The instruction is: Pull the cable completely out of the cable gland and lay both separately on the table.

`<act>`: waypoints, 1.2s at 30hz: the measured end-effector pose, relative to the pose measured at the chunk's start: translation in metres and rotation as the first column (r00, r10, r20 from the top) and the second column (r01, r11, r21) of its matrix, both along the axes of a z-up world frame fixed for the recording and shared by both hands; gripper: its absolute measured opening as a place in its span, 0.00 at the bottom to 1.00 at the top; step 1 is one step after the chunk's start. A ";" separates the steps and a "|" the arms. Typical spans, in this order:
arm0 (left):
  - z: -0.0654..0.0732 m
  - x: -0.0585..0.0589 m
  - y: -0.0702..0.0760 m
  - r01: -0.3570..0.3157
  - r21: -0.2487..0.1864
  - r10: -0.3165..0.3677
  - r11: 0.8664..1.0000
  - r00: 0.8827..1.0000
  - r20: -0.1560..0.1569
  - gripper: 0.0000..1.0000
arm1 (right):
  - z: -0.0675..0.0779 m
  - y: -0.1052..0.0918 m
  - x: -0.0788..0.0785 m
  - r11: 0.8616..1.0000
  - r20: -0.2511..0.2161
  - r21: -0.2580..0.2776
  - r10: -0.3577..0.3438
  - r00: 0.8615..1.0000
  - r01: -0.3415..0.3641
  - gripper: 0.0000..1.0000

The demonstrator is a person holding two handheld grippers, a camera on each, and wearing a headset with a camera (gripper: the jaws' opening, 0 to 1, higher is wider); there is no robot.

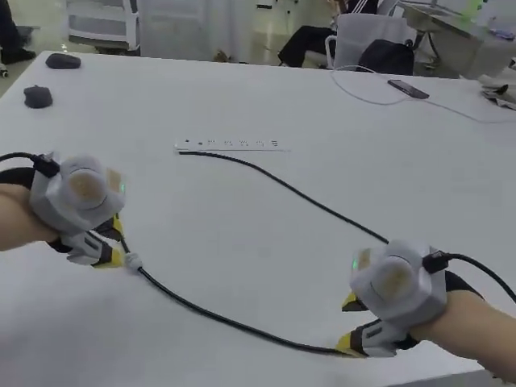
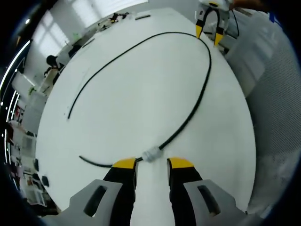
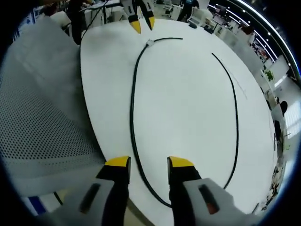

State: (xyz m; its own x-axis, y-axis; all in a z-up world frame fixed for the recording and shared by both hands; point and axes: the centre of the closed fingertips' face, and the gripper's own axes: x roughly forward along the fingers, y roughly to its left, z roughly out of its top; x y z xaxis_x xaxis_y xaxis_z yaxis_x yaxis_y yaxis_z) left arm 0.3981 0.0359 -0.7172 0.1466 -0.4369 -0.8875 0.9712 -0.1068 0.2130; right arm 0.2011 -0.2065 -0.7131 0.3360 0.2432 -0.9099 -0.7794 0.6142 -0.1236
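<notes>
Both released, nothing held: my left gripper (image 2: 154,163) has the small pale plastic cable gland (image 2: 150,154) just off its parted tips on the white table (image 2: 141,84). My right gripper (image 3: 148,162) straddles the thin black looped cable (image 3: 133,94). It looks light and floppy, so I'd pinch the rigid gland, then the cable close beside it.

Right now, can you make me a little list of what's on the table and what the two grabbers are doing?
table: white
cable: black, lying in one big loop
cable gland: small and pale, threaded on the cable
left gripper: open, the gland just ahead of its fingers
right gripper: open, the cable running between its fingers
power strip: white, further back on the table
job: not done, the gland is on the cable
</notes>
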 end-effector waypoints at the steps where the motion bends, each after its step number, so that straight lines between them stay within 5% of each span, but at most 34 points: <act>1: -0.007 0.003 -0.004 0.047 0.005 -0.047 0.999 0.999 0.009 0.26 | 0.004 0.000 0.000 1.000 0.008 0.006 -0.010 1.000 0.010 0.32; 3: -0.021 0.006 -0.001 0.060 0.057 -0.060 0.997 0.998 -0.012 0.24 | 0.010 0.000 -0.002 1.000 0.016 0.012 -0.026 1.000 0.026 0.32; 9: -0.042 -0.003 -0.004 0.160 0.102 -0.151 0.982 0.984 -0.091 0.30 | 0.033 0.005 0.001 0.995 0.053 0.064 -0.074 0.996 0.070 0.33; 13: -0.042 -0.003 -0.005 0.180 0.086 -0.169 0.980 0.978 -0.123 0.24 | 0.040 0.007 0.005 0.995 0.062 0.071 -0.076 0.995 0.072 0.32; 14: -0.043 -0.008 -0.004 0.163 0.082 -0.148 0.983 0.975 -0.166 0.22 | 0.041 0.009 0.008 0.995 0.065 0.075 -0.078 0.995 0.073 0.31; 19: -0.042 -0.008 -0.005 0.121 0.088 -0.107 0.989 0.984 -0.144 0.18 | 0.041 0.017 0.016 0.993 0.067 0.092 -0.076 0.995 0.070 0.29; 22: -0.041 -0.007 -0.004 0.048 0.078 -0.040 0.996 0.994 -0.103 0.18 | 0.038 0.023 0.019 0.995 0.055 0.089 -0.056 0.997 0.051 0.28; 25: -0.039 -0.008 0.001 -0.033 0.047 0.037 0.998 0.994 -0.101 0.18 | 0.044 0.030 0.023 0.996 0.065 0.090 -0.032 0.997 0.026 0.28; 28: -0.027 -0.003 0.004 -0.157 0.000 0.157 0.988 0.985 -0.078 0.18 | 0.053 0.040 0.030 0.994 0.082 0.112 -0.016 0.997 0.007 0.28; 36: 0.026 -0.016 0.005 -0.210 -0.090 0.208 0.973 0.978 -0.033 0.17 | 0.069 0.080 0.039 0.986 0.106 0.148 0.067 0.992 -0.083 0.31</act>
State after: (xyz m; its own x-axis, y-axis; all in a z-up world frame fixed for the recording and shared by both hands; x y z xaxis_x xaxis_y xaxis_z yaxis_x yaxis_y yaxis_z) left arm 0.3821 0.0414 -0.6912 0.2235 -0.4793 -0.8487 0.9746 0.1186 0.1897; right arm 0.2402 -0.1262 -0.6444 0.3995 0.4036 -0.8231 -0.8122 0.5722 -0.1137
